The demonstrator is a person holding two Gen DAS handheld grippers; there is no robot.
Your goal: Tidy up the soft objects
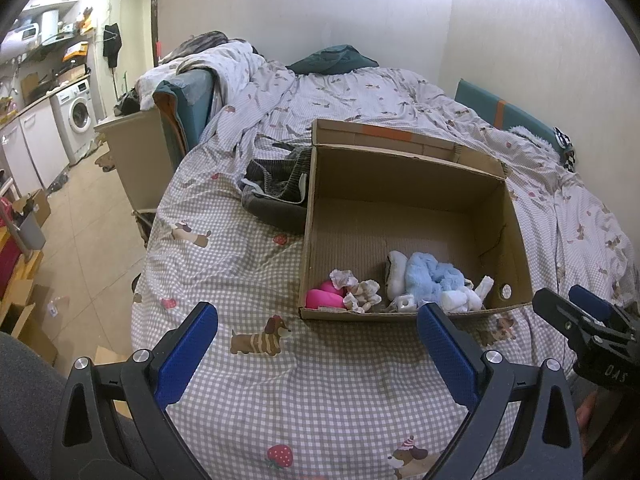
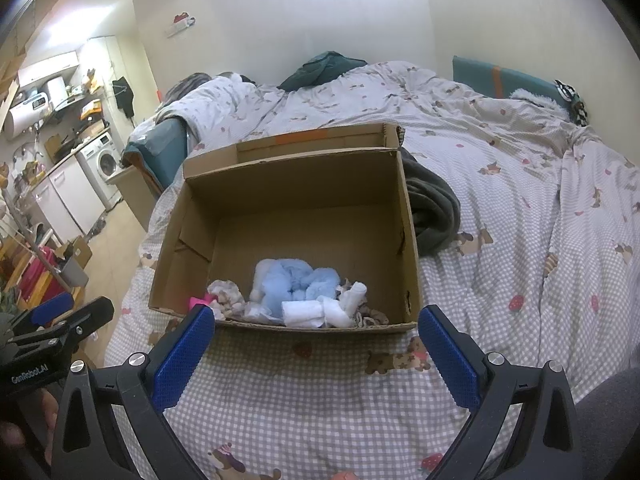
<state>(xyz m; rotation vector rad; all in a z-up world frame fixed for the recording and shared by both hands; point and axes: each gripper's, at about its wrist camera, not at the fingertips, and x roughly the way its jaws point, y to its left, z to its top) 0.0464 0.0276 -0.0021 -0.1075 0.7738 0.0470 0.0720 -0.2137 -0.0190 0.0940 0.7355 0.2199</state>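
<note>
Two wrist views over a bed (image 1: 256,392) w/ checked, dog-print cover; open cardboard box (image 1: 404,172) sits on the cover just ahead of both grippers, rear flap standing up; left gripper (image 1: 318,344) spread wide, blue pads apart, nothing btwn them, hovering above the cover short of the box's near wall; right gripper (image 2: 316,346) likewise spread wide and empty, its pads framing the box's near wall in its own view; in the left view the right gripper shows at the right edge as a black body w/ blue pad. Soft objects lie bunched inside the box against the near wall, i.e. closest to the grippers: pink item (image 1: 324,298) at the left-gripper side; crumpled patterned cloths (image 1: 360,290) beside it; fluffy light-blue plush (image 2: 294,282) about centre, w/ a white plush piece (image 1: 396,276) touching it; rolled white cloths (image 2: 316,312) in front of the plush, nearest the right gripper; rest of box floor bare cardboard. Dark grey garment (image 2: 434,208) lies on the cover outside the box, touching its side wall, ahead-right of the right gripper. Far left: washing machine (image 1: 78,118), beyond the bed.
</note>
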